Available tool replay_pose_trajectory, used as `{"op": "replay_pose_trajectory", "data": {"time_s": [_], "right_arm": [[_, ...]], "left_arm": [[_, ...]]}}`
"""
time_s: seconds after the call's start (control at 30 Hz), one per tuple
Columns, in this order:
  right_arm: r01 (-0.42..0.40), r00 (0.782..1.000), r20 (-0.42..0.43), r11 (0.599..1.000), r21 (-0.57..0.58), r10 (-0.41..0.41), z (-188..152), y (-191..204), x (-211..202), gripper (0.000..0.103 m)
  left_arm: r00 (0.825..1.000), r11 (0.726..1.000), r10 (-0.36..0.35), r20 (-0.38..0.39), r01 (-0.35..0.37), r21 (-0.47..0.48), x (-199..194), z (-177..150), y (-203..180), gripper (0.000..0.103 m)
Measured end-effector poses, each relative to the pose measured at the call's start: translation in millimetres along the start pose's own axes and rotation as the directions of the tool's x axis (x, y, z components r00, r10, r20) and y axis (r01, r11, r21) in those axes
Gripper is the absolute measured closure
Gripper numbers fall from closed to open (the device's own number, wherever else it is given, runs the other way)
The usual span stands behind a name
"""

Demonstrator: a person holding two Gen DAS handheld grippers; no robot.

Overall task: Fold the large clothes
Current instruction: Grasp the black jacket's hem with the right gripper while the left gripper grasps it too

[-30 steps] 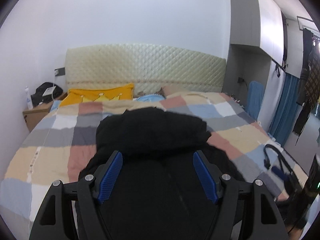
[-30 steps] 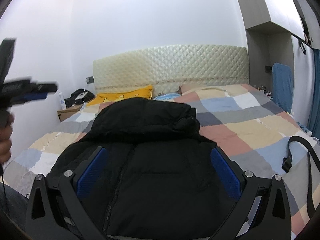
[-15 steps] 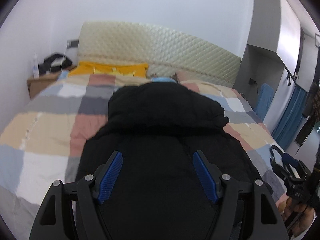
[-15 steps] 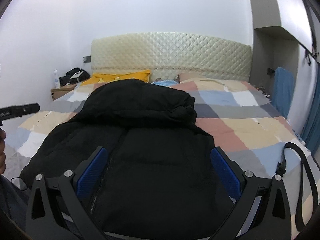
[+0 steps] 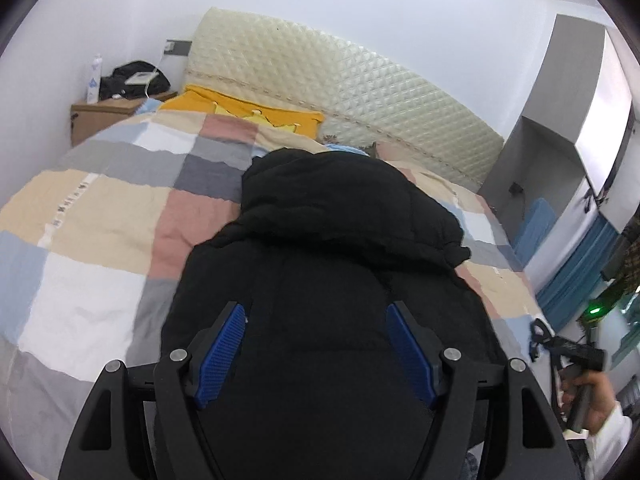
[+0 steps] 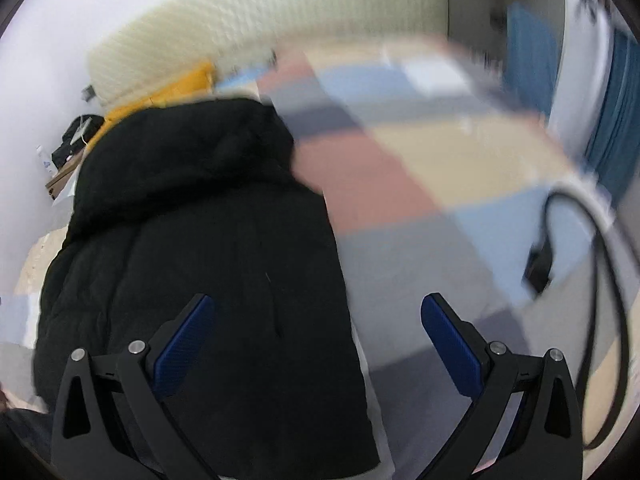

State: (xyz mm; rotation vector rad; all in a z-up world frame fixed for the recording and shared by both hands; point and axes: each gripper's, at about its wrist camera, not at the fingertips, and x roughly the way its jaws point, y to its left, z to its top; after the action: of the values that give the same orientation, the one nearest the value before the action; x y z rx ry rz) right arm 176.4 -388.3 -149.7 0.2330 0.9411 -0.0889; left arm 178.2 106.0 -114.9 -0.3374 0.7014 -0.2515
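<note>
Across the checked bedspread (image 5: pixel 100 216) lies a black jacket (image 5: pixel 340 248); both grippers' fingers spread wide, grasping nothing.

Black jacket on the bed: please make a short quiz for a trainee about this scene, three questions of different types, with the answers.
1. True or false: the black jacket lies with its hood toward the quilted headboard.
2. Multiple choice: what lies on the checked bedcover to the right of the jacket in the right wrist view? A) a black strap B) a red towel C) a book
3. Fill in: the jaws of the left gripper are ____, with nothing pressed between the blue pads.

Key: 1 true. 2 A, the black strap. 3 open; the right gripper is open too.
</note>
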Motion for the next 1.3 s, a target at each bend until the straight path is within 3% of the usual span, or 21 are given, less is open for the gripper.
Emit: {"op": "replay_pose_trajectory", "data": {"time_s": [0.1, 0.13, 0.2, 0.33, 0.47, 0.6, 0.7, 0.77, 0.83, 0.87, 0.93, 1.0, 1.13, 1.23, 1.3], "right_arm": [[-0.088, 0.985, -0.127, 0.975, 0.203, 0.115, -11.7, -40.9, 33.4, 0.001], [-0.141, 0.963, -0.174, 0.937, 0.321, 0.205, -22.8, -56.7, 48.4, 0.000], [-0.206, 0.922, -0.219, 0.883, 0.423, 0.320, -37.4, -68.3, 64.9, 0.000], [-0.221, 0.905, -0.254, 0.887, 0.406, 0.342, -45.8, -60.1, 67.3, 0.001], [-0.198, 0.888, -0.325, 0.908, 0.369, 0.325, -48.9, -47.5, 76.6, 0.001], [-0.206, 0.857, -0.385, 0.913, 0.352, 0.342, -54.6, -39.5, 90.8, 0.018], [-0.212, 0.853, -0.405, 0.928, 0.307, 0.329, -55.3, -25.7, 92.2, 0.025], [-0.222, 0.853, -0.409, 0.935, 0.277, 0.323, -54.2, -15.9, 91.7, 0.038], [-0.244, 0.858, -0.393, 0.935, 0.257, 0.332, -49.6, -7.0, 87.7, 0.063], [-0.254, 0.861, -0.382, 0.934, 0.253, 0.337, -47.6, -4.6, 85.5, 0.067], [-0.275, 0.870, -0.348, 0.930, 0.244, 0.348, -43.6, -2.0, 78.4, 0.081], [-0.297, 0.873, -0.323, 0.923, 0.245, 0.366, -39.9, -1.3, 73.2, 0.087], [-0.352, 0.876, -0.256, 0.904, 0.241, 0.409, -32.1, 3.0, 61.6, 0.091], [-0.373, 0.880, -0.210, 0.894, 0.249, 0.425, -27.3, 9.0, 53.7, 0.092], [-0.358, 0.895, -0.194, 0.907, 0.223, 0.402, -26.2, 16.1, 48.1, 0.092]], "left_arm": [[0.999, 0.999, -0.037, -0.007, 0.037, -0.017, -0.9, -0.8, 0.6, 0.030], [0.999, 0.999, -0.043, -0.007, 0.043, -0.022, -1.1, -1.3, 0.6, 0.030], [0.999, 0.999, -0.046, -0.010, 0.046, -0.030, -1.5, -2.5, 0.6, 0.030], [0.996, 0.994, -0.083, -0.026, 0.081, -0.071, -0.3, -5.3, 4.7, 0.030], [0.997, 0.992, -0.067, -0.038, 0.063, -0.112, 2.8, -8.0, 13.0, 0.030], [0.996, 0.986, -0.070, -0.053, 0.061, -0.154, 4.8, -8.9, 24.0, 0.030], [0.993, 0.978, -0.096, -0.067, 0.081, -0.195, 6.2, -5.3, 32.9, 0.030], [0.991, 0.969, -0.125, -0.057, 0.110, -0.221, 6.0, 0.7, 37.9, 0.030], [0.987, 0.960, -0.156, -0.039, 0.142, -0.241, 1.4, 12.9, 42.9, 0.030], [0.985, 0.959, -0.168, -0.039, 0.154, -0.240, -1.7, 18.8, 45.4, 0.030], [0.981, 0.957, -0.185, -0.048, 0.169, -0.237, -7.3, 28.8, 54.1, 0.025], [0.974, 0.948, -0.212, -0.084, 0.184, -0.259, -9.4, 35.5, 70.4, 0.009], [0.928, 0.901, -0.308, -0.210, 0.213, -0.378, 7.5, 28.4, 118.4, 0.009], [0.895, 0.874, -0.321, -0.309, 0.154, -0.460, 28.3, 11.6, 150.1, 0.009], [0.871, 0.855, -0.345, -0.349, 0.139, -0.500, 40.7, -0.5, 163.7, 0.009]]}}
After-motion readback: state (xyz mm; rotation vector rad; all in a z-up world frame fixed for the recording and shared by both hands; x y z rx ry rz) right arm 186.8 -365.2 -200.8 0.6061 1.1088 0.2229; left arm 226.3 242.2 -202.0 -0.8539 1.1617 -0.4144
